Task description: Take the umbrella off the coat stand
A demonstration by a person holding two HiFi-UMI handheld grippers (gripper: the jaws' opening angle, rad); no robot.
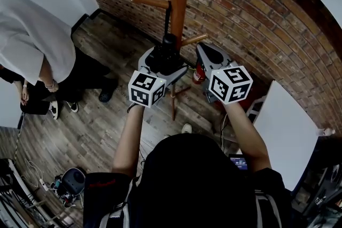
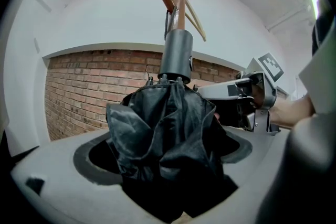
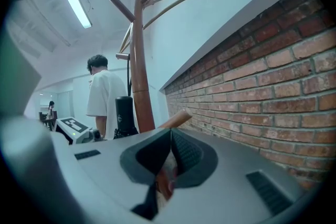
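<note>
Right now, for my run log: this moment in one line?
left tongs: shut on umbrella | right tongs: shut, empty | umbrella hangs from coat stand
</note>
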